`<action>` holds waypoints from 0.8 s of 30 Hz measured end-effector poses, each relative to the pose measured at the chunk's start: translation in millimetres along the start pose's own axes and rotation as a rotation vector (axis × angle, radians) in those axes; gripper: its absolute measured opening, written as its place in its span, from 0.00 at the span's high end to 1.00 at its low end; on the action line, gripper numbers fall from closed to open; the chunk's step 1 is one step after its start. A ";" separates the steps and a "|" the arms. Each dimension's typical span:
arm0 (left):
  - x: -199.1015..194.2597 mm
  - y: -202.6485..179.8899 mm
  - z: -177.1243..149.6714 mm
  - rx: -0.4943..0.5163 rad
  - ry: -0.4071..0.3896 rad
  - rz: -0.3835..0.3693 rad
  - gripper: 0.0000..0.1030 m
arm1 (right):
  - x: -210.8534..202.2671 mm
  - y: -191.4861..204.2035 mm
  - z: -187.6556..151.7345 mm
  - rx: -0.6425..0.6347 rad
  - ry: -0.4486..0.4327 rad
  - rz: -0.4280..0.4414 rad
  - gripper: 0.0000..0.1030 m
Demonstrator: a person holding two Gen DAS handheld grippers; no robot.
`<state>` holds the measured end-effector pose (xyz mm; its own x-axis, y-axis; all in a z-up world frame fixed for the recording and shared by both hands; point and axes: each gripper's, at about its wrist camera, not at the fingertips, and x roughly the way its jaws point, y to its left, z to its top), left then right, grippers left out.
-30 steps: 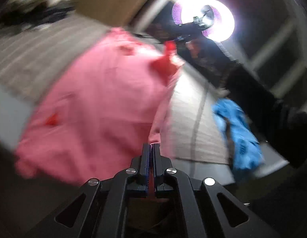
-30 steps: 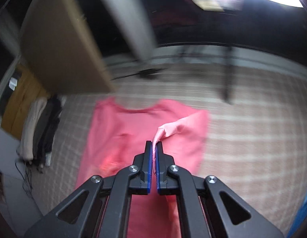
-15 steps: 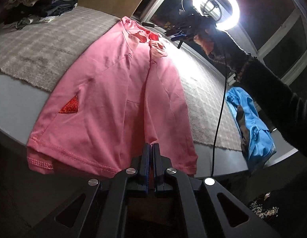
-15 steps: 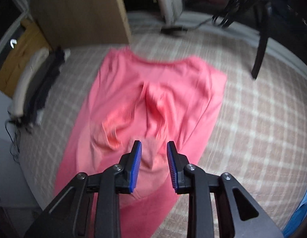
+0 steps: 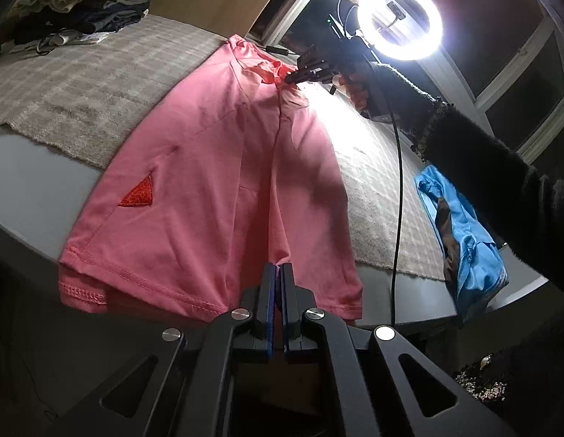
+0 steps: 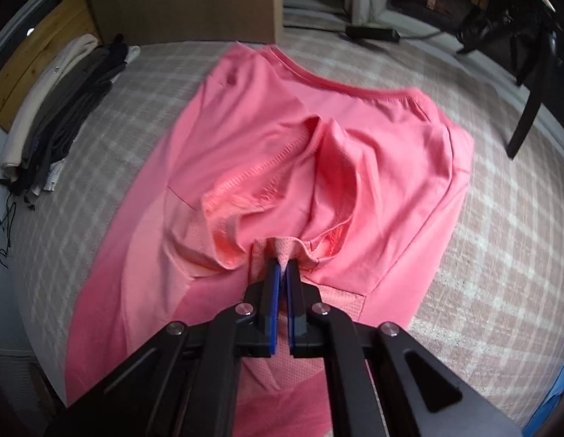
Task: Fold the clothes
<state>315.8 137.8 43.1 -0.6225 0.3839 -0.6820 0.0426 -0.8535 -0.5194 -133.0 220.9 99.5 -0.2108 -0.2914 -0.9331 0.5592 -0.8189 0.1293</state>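
My left hand-held gripper (image 5: 278,269) is clenched on the near hem of the pink shirt (image 5: 216,182). The shirt lies flat on the rug (image 5: 81,87) covering the tabletop (image 5: 23,189). My right hand-held gripper (image 6: 282,267) has just closed and pinches a fold near the far collar. A blue cloth (image 5: 464,229) sits at the right.

Glaring ring light (image 5: 399,21), dim surroundings

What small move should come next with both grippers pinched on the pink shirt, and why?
Probably draw the right gripper gently away from the left gripper. Both are shut on the pink shirt, and bunched cloth near the collar needs tensioning flat on the checked blanket.
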 end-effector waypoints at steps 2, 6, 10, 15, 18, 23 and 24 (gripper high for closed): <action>1.5 1.6 -0.9 0.002 0.000 0.015 0.98 | -3.4 3.2 1.1 -0.005 -0.021 0.013 0.97; 6.9 17.5 -4.6 -0.038 0.058 0.065 0.98 | -1.8 -0.1 -0.9 0.044 0.017 0.035 0.93; -19.8 27.9 -0.1 -0.042 0.028 0.085 0.98 | -59.5 -9.5 -40.7 0.100 -0.091 0.186 0.87; -54.7 41.5 20.1 -0.024 0.004 0.102 0.98 | -127.7 8.2 -158.5 0.041 -0.178 0.201 0.80; -60.3 44.6 38.4 0.033 0.012 0.076 0.97 | -132.9 30.1 -245.7 0.037 -0.146 0.190 0.80; -34.1 26.2 56.6 0.195 0.105 -0.036 0.92 | -118.2 57.5 -349.6 0.180 -0.113 0.288 0.80; -25.7 21.0 56.6 0.230 0.138 -0.057 0.90 | -114.4 62.0 -360.3 0.212 -0.115 0.288 0.80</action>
<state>288.5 90.1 78.9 -0.5058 0.4648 -0.7267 -0.1777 -0.8805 -0.4395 214.6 381.7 93.3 -0.1646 -0.5681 -0.8063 0.4328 -0.7762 0.4585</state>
